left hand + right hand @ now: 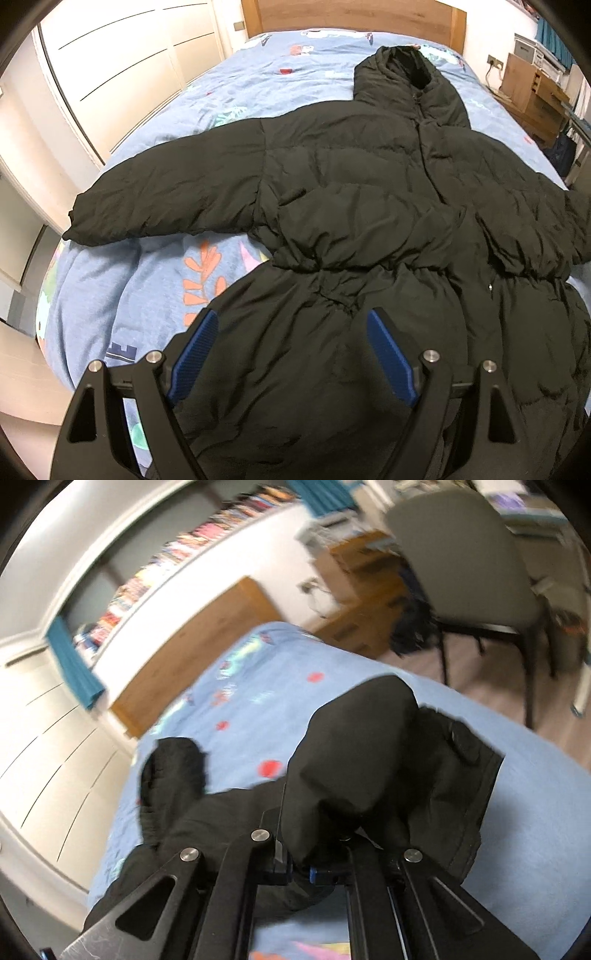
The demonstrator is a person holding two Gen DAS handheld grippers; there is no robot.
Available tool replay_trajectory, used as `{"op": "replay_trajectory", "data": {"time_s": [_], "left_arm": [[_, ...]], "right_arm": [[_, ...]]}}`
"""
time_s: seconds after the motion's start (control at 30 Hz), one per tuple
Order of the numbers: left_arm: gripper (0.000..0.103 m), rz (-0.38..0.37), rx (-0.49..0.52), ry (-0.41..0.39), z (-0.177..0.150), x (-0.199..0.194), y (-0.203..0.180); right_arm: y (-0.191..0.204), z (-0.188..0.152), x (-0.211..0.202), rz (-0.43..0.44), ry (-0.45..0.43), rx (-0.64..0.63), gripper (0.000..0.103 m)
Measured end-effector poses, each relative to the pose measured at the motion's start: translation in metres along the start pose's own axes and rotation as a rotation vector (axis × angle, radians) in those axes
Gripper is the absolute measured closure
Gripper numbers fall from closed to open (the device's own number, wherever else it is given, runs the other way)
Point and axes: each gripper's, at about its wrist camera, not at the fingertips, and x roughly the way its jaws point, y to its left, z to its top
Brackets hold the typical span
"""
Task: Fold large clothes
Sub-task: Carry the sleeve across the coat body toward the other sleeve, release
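1 blue floral-print bed [236, 96] carries 1 black quilted puffer coat [354, 177], spread flat, hood toward the headboard. The first fold looks under way: the right claw [317, 864] is clamped on its 1 sleeve [354, 746], which next needs carrying across the body. The left claw [291, 354] hovers agape over the hem, gripping nothing.

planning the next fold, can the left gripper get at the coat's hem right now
Probably yes: the left gripper hovers open over the black coat, its lower part between the fingers, nothing covering it. The hem edge itself is hidden below the frame.
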Motion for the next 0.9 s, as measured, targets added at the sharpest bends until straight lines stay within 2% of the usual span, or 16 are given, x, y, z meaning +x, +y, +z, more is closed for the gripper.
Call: {"op": "replay_trajectory", "data": {"time_s": [0.2,0.3,0.43,0.7,0.9], "left_arm": [[0.021,-0.078,-0.034,0.009,-0.004,-0.01,0.025],[0.021,-0.076,-0.027,-0.002,-0.004,-0.017,0.036],[0.021,-0.065,-0.018,-0.018,-0.004,-0.021,0.053],[0.021,-0.008,-0.025,-0.061,-0.008,-0.017,0.084],[0.021,-0.004,-0.042,-0.082,-0.009,-0.009,0.1]], "right_arm": [[0.095,-0.005,-0.01,0.132,0.007,-0.131,0.098],[0.137,-0.018,-0.01,0.19,0.024,-0.181,0.097],[0.201,-0.052,0.001,0.245,0.082,-0.269,0.097],[0.273,-0.134,0.039,0.216,0.23,-0.441,0.097],[0.291,-0.201,0.07,0.133,0.343,-0.568,0.097]]}}
